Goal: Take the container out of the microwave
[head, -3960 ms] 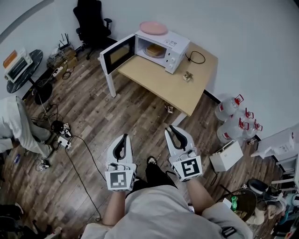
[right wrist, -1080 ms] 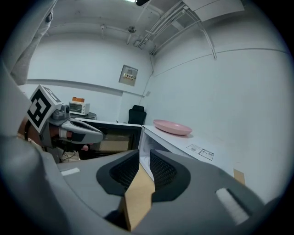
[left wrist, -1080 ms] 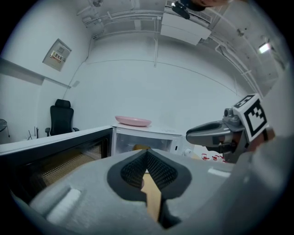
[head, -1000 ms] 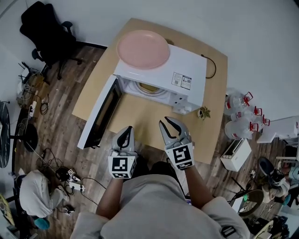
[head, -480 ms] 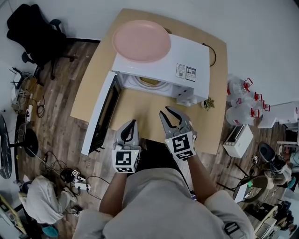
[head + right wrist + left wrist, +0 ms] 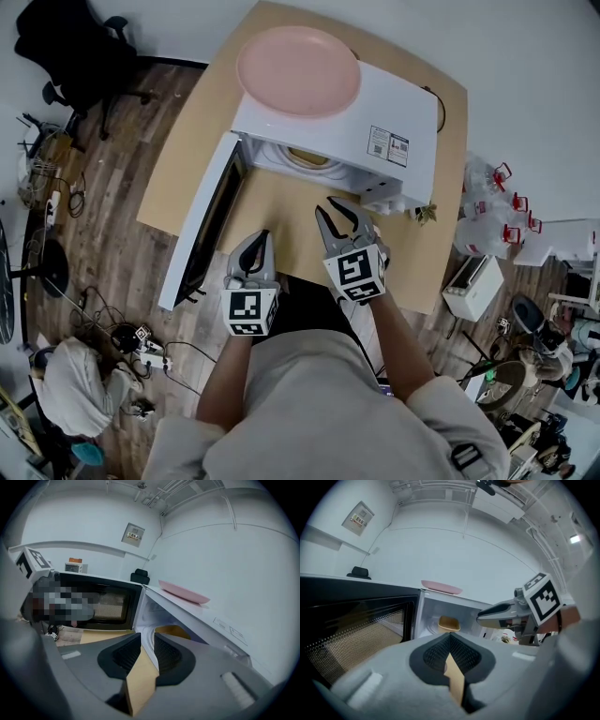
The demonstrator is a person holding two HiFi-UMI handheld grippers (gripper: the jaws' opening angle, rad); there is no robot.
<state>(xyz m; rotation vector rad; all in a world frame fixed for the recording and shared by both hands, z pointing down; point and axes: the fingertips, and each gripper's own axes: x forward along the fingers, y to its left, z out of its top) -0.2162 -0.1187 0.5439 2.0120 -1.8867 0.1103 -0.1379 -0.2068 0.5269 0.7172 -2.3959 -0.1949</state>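
Our right gripper (image 6: 146, 645) is released, its jaws opening with only bare bench (image 6: 281, 211) showing in the gap between the pads. Our left gripper (image 6: 451, 641) is clenched on nothing, tips together, a thin sliver of bench below them. Both hang over the bench's near edge, well short of the microwave (image 6: 375, 112) at twelve o'clock, whose door (image 6: 202, 230) swings out toward nine o'clock.

The container (image 6: 449, 623) sits inside the cavity, at twelve o'clock from both grippers, a small tan tub with an upright wall and an open top. We judge it to be light and stiff, likely plastic, with smooth sides that could slip under the pads, so the rim nearest the opening looks like the best hold: one pad inside, one outside. We cannot see what, if anything, is in it, so we would keep it level. A pink plate (image 6: 298, 70) lies empty on the microwave's roof.
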